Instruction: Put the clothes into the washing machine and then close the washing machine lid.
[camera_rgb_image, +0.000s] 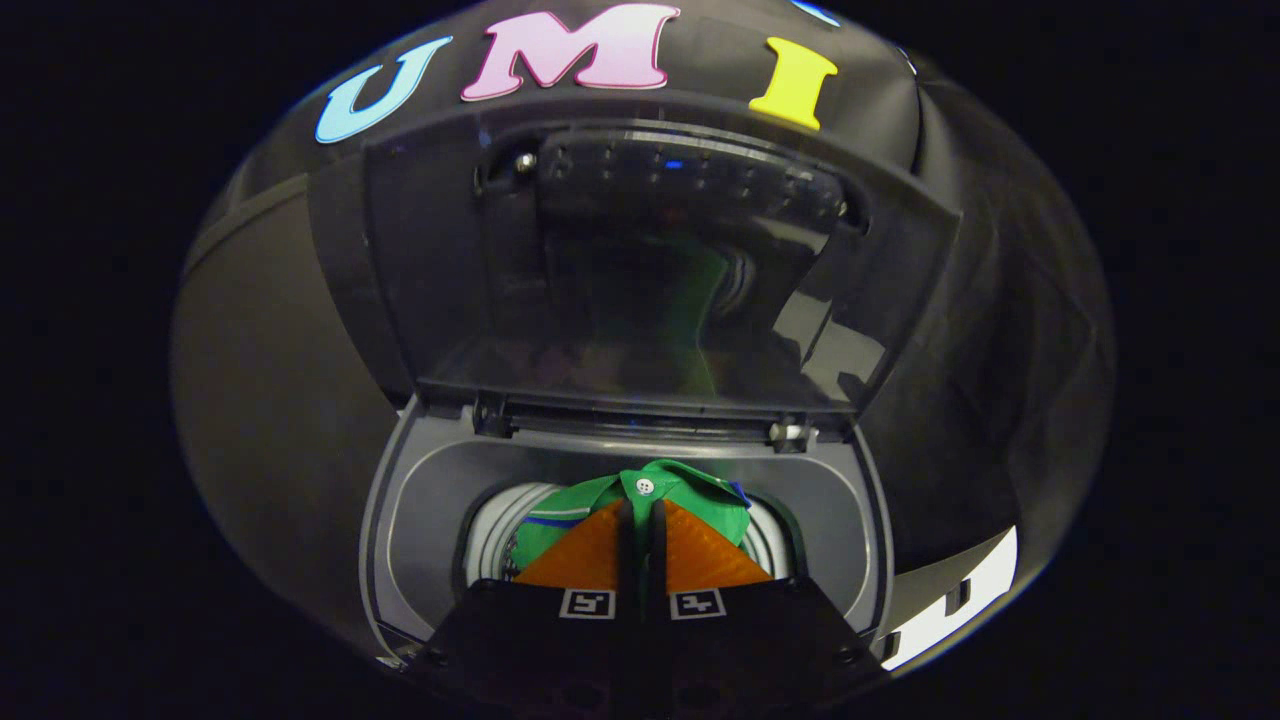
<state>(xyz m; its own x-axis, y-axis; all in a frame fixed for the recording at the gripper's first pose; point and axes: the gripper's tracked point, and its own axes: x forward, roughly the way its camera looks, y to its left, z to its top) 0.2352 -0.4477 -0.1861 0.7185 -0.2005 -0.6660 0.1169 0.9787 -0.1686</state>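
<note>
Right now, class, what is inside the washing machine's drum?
A green garment with a white button, pinched by the gripper, hangs in the mouth of the drum. The garment and gripper hide the drum's bottom. The lid stands open behind.

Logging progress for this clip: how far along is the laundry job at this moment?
Done: nothing finished yet, though the lid stands open. In hand: the gripper is shut on the green garment, holding it over the drum opening of the washing machine. Left: release the garment into the drum, then close the lid.
</note>
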